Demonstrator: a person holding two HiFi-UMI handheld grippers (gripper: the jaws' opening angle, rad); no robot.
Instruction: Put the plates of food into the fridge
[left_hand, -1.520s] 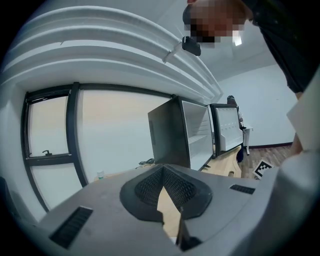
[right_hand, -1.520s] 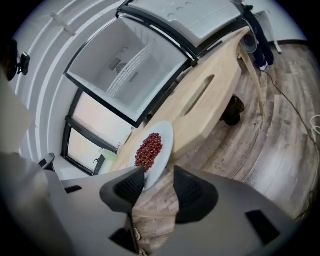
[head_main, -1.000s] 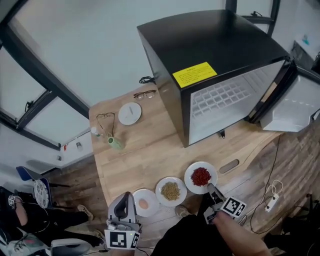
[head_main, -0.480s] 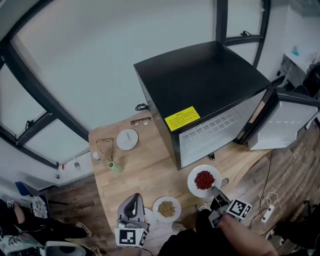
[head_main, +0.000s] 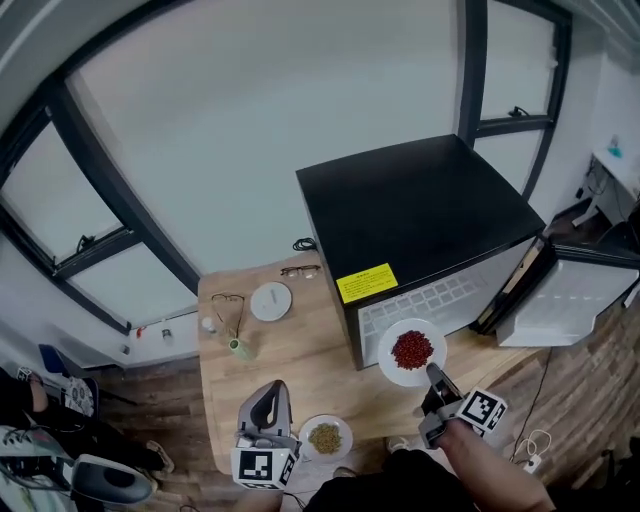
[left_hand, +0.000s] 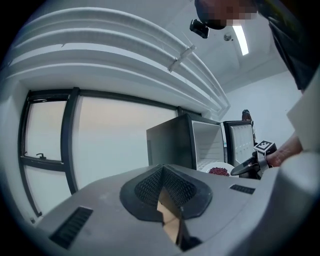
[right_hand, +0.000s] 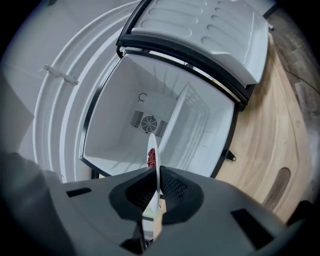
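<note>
Fingers (right_hand: 172, 187) of the right gripper (head_main: 433, 374) are clenching the rim of the plate of red food (head_main: 411, 351), which is hanging just in front of the open fridge (head_main: 420, 215).

Nothing is sitting inside the fridge yet, going by the right gripper view, so the task is only getting under way. Its door (head_main: 575, 300) is standing wide open and this first plate is waiting to go in. The plate of tan food (head_main: 325, 437) is lying on the tabletop (head_main: 290, 355) well short of the fridge, beside the left gripper (head_main: 270, 390), whose fingers (left_hand: 145, 187) are pressing together on nothing. Only the right gripper view is showing the bare white interior and its fan grille (right_hand: 149, 123), with the held plate edge-on. Only the head view is showing the tan plate, and it is giving just a sliver of the fridge's inside.
</note>
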